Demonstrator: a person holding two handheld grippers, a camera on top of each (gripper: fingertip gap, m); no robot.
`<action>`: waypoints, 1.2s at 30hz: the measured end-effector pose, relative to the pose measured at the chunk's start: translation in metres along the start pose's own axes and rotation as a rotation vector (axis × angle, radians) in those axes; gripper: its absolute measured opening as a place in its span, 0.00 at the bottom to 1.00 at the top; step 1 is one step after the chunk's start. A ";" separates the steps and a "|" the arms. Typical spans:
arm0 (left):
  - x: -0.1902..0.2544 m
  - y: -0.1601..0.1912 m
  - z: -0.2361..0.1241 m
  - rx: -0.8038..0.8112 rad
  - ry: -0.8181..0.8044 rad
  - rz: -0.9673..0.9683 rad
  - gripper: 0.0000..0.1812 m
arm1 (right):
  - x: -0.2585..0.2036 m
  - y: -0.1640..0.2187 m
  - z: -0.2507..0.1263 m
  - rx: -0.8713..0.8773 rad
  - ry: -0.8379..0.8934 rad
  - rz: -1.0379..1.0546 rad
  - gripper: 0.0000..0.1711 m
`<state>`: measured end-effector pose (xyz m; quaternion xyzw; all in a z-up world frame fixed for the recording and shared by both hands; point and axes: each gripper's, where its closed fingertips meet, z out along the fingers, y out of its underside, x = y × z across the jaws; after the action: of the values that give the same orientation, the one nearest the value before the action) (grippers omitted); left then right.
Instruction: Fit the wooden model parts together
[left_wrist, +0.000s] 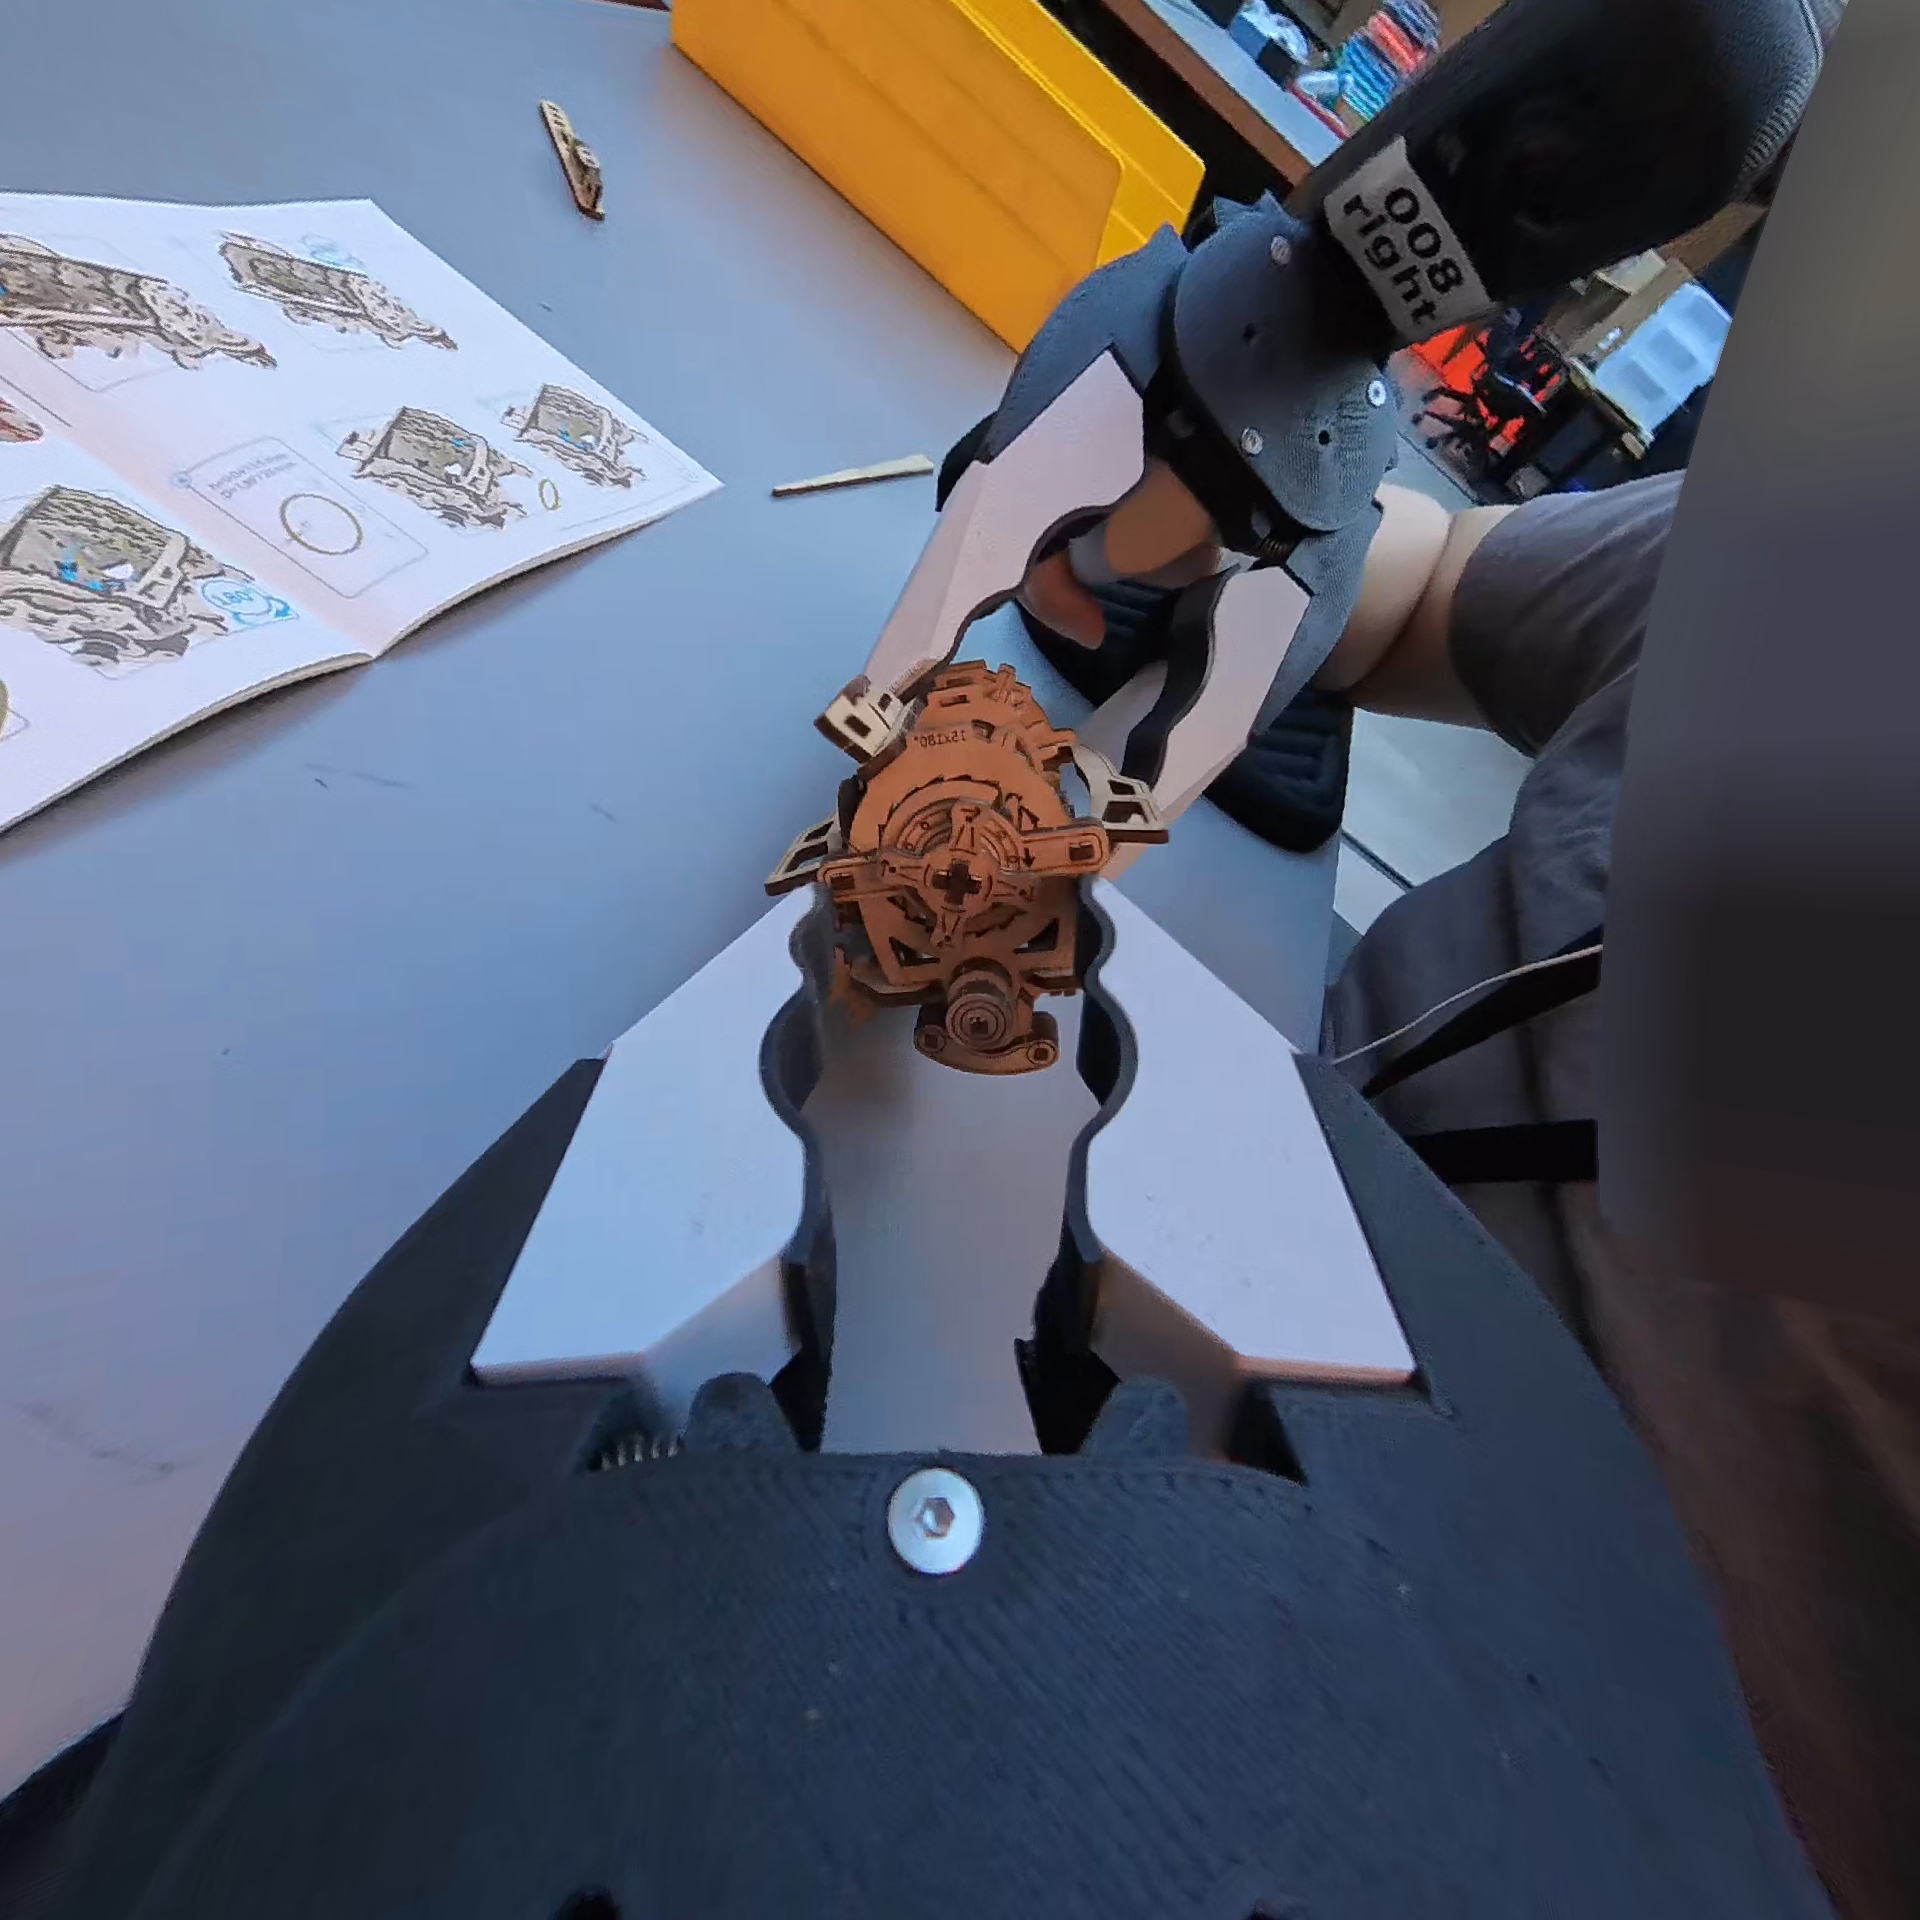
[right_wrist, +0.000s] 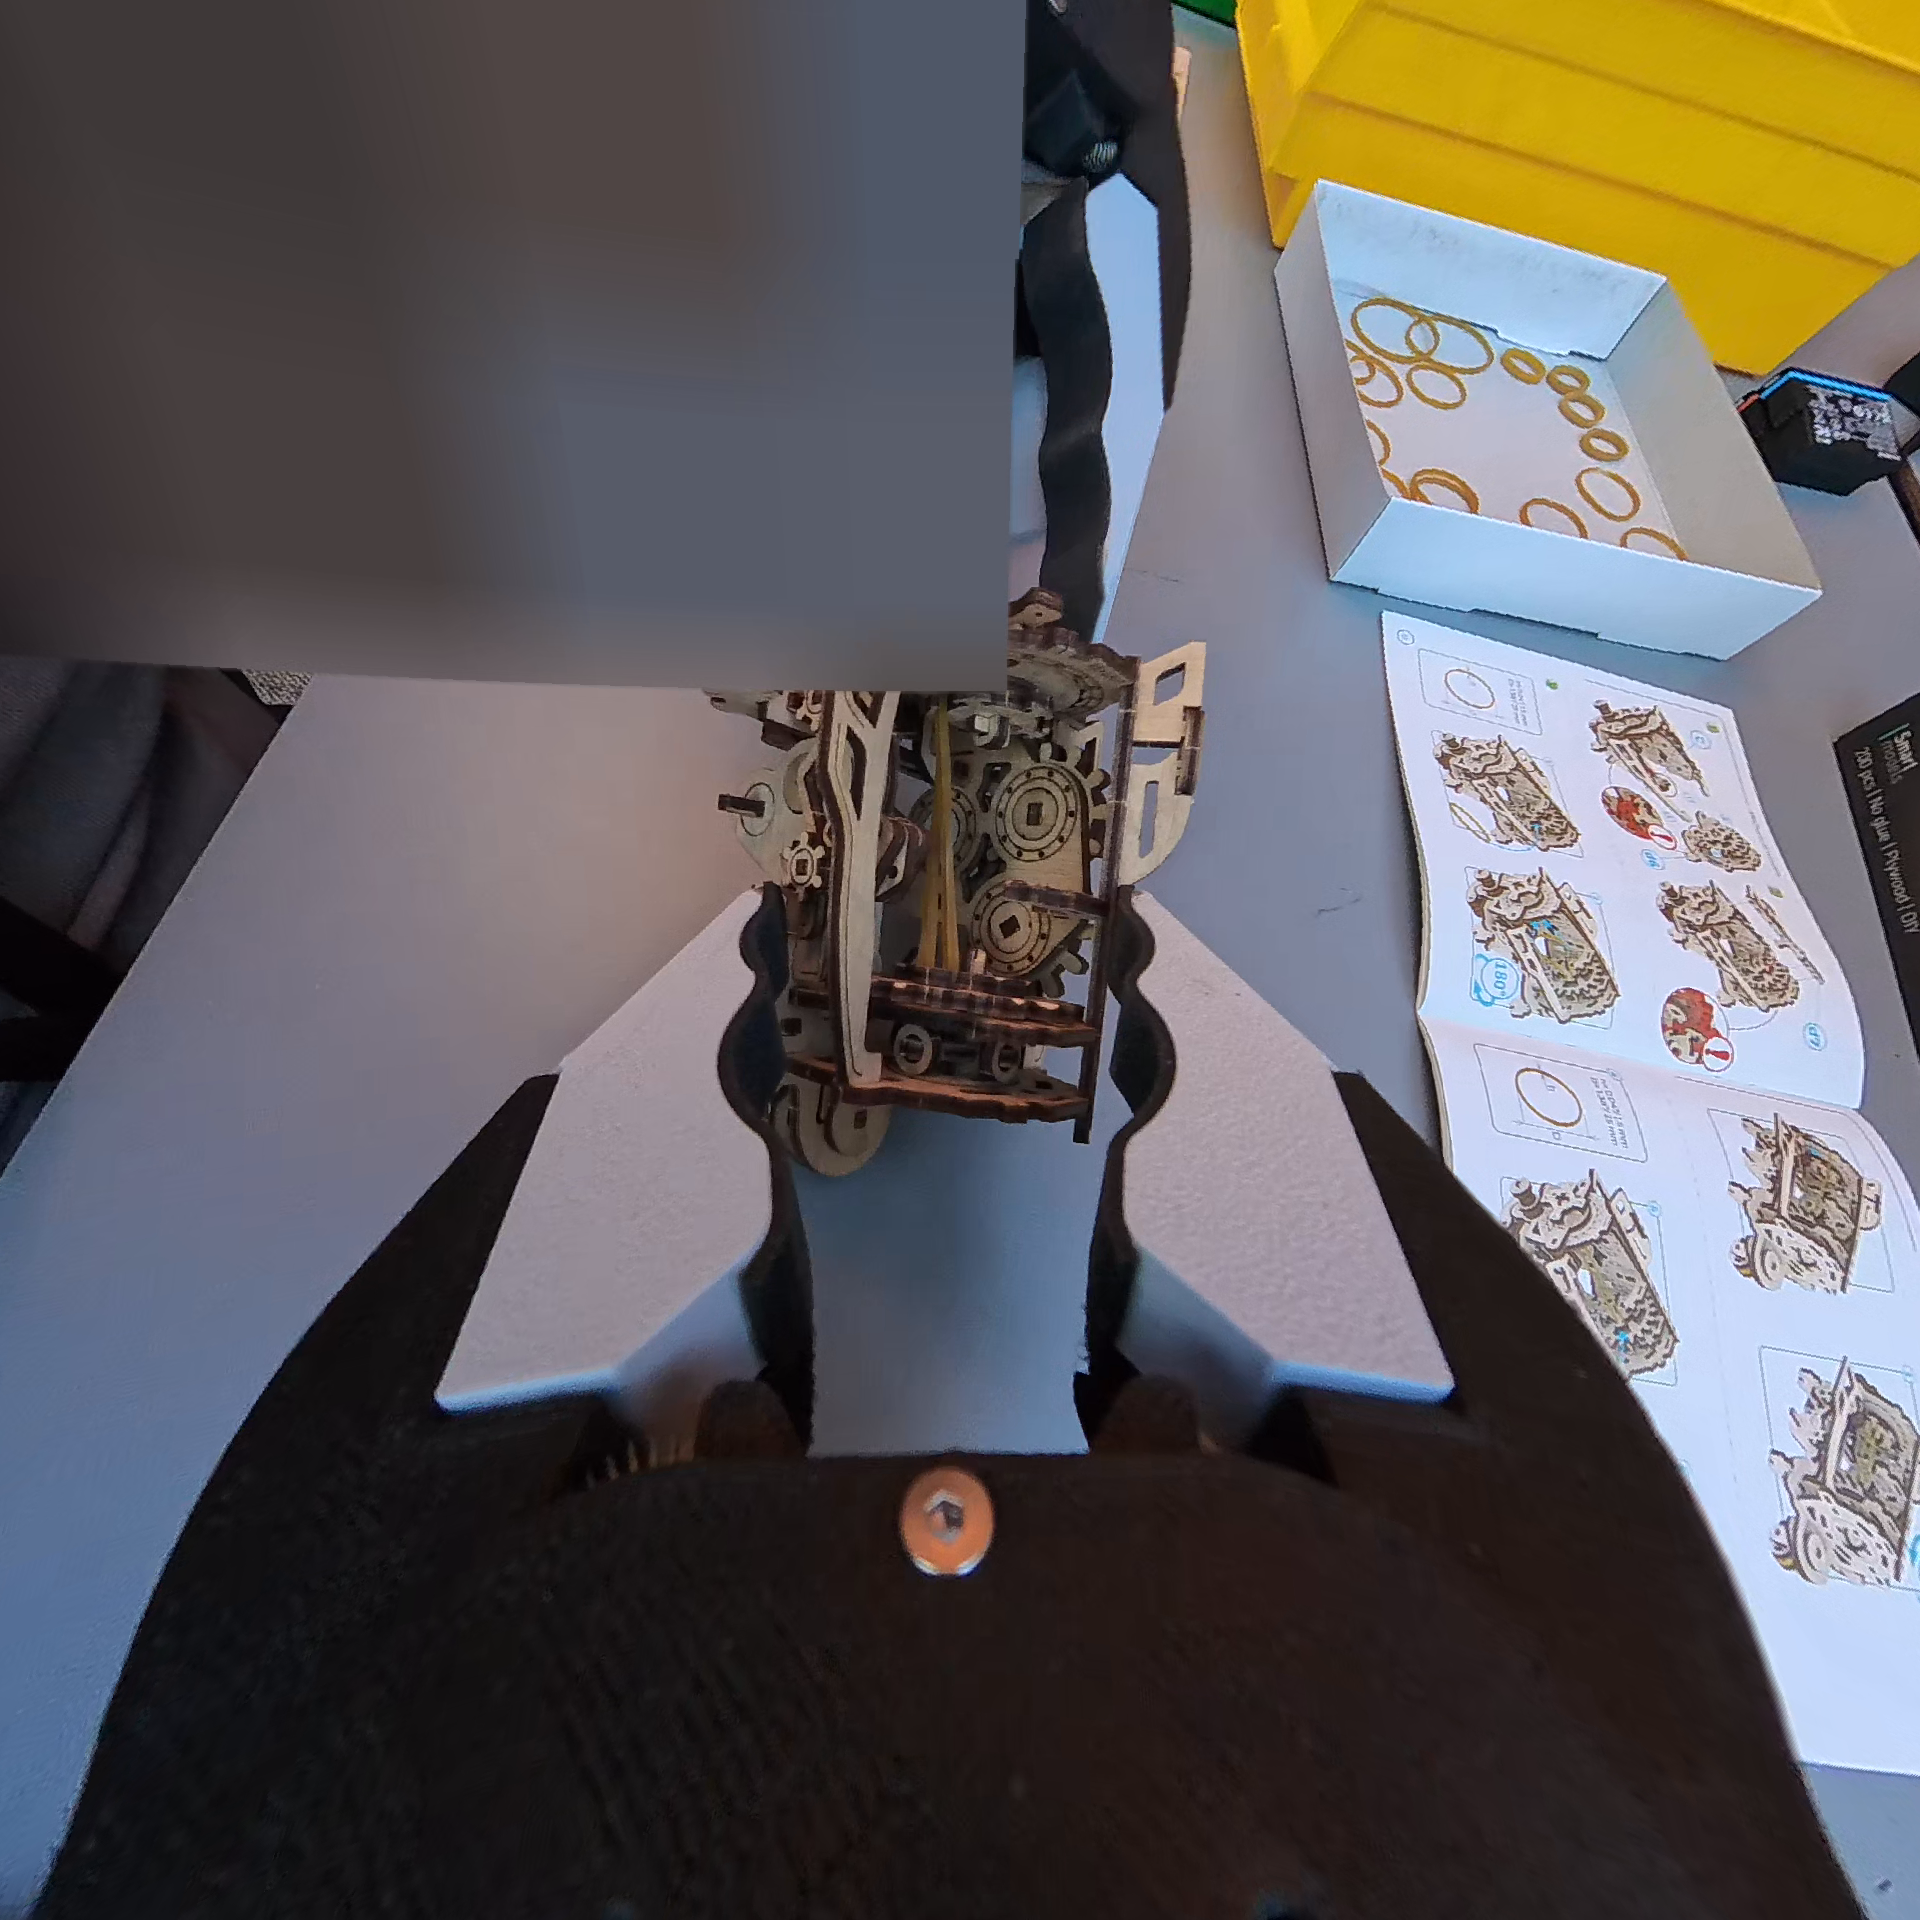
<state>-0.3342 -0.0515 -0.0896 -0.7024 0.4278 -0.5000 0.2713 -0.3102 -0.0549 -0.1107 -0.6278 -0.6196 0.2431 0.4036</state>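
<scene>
Both tools clamp the wooden model (left_wrist: 951, 883) above the counter (left_wrist: 416, 935) edge: left tool (left_wrist: 951, 940) low, right tool (left_wrist: 1023, 717) on top. Hold steady, press parts straight, avoid twisting.

The left wrist camera sits just behind the left tool (left_wrist: 940, 914) and looks forward and down along its fingers, very near the wooden model (left_wrist: 956, 883), with the worktop (left_wrist: 312, 935) spreading to its left and the right tool (left_wrist: 1023, 717) facing it from beyond. The right wrist camera sits the same way behind the right tool (right_wrist: 940, 935), equally near, looking down across the worktop (right_wrist: 364, 883) from the opposite side. Both views share the model (right_wrist: 966, 914), the booklet (left_wrist: 260, 436) (right_wrist: 1621, 1039) and the yellow bins (left_wrist: 935, 156) (right_wrist: 1579, 135).
</scene>
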 end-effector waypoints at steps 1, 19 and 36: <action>-0.001 -0.001 0.000 0.010 -0.011 -0.010 0.23 | 0.000 0.000 0.000 -0.001 0.002 -0.004 0.36; 0.009 0.004 -0.009 0.036 0.006 0.145 0.23 | 0.000 0.002 -0.001 -0.006 0.002 -0.070 0.36; 0.003 -0.005 0.001 -0.063 -0.062 0.722 0.13 | 0.004 0.006 -0.006 0.039 -0.090 -0.035 0.36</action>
<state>-0.3313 -0.0516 -0.0851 -0.5290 0.6549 -0.3373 0.4213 -0.3017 -0.0513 -0.1109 -0.5971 -0.6432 0.2759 0.3920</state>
